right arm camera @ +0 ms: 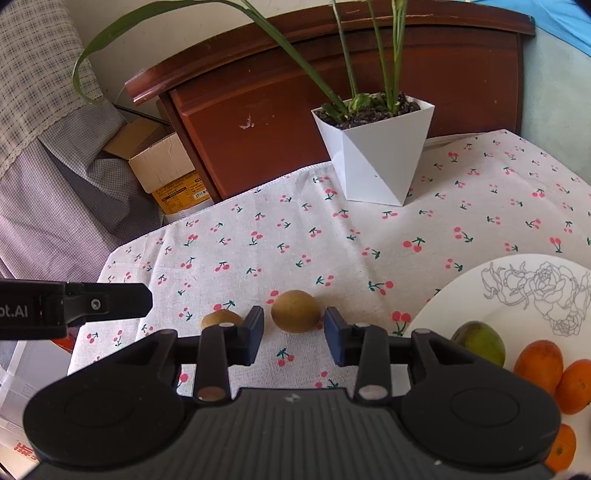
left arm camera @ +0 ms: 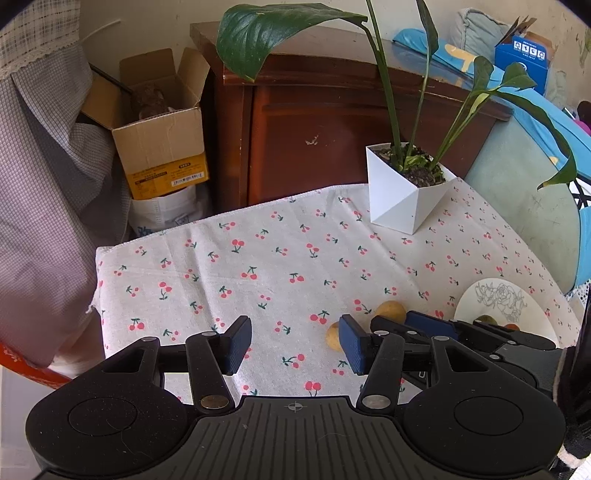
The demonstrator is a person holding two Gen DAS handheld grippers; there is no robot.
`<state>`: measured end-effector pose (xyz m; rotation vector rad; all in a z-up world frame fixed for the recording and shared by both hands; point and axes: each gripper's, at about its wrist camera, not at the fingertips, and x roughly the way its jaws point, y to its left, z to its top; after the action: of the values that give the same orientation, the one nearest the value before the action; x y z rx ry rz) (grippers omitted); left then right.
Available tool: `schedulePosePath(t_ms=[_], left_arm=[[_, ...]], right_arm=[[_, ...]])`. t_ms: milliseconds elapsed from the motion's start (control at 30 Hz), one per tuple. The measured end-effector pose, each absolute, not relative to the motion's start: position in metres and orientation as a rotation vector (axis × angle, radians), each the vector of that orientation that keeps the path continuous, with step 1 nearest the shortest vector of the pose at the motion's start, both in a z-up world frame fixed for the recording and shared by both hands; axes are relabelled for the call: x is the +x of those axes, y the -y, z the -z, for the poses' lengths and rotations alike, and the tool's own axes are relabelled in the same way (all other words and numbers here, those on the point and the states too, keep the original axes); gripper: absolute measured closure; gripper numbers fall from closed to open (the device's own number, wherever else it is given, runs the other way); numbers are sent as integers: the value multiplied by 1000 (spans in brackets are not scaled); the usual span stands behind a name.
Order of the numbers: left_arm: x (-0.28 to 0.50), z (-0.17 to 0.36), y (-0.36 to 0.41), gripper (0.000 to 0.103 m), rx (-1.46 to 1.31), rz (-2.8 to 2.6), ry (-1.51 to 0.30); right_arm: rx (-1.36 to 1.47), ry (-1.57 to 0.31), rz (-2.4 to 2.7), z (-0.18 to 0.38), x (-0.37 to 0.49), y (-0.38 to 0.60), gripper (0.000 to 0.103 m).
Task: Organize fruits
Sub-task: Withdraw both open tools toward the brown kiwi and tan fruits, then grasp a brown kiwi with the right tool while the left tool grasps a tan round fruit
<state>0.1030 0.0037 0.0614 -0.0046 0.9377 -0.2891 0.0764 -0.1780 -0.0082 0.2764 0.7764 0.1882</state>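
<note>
Table w/ cherry cloth (left arm camera: 258, 266). Brown wood cabinet (left arm camera: 314, 140) behind it, white plant pot (left arm camera: 402, 199) in front. Open cardboard box (left arm camera: 162, 147) at left, next to checked curtain (left arm camera: 48, 147). Pale wall (left arm camera: 147, 33). Daylight.

We see a white faceted planter (right arm camera: 373, 155) with a leafy plant (left arm camera: 280, 40) standing on the cherry-print tablecloth (left arm camera: 258, 258). Behind it stands a dark wooden cabinet (left arm camera: 314, 140), with an open cardboard box (left arm camera: 162, 140) beside it (contents unclear) and checked fabric (left arm camera: 44, 147) hanging left.
</note>
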Motion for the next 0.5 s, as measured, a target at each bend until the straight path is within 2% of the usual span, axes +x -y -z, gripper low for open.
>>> schedulePosePath(t_ms=[167,500], left_arm=[[104,-58,-4,52,6,283,-949],[101,-39,11,52,64,319,-977]], right_arm=[[237,-758,-189,10,77,174,73],[335,-699,-132,-12,67,200,73]])
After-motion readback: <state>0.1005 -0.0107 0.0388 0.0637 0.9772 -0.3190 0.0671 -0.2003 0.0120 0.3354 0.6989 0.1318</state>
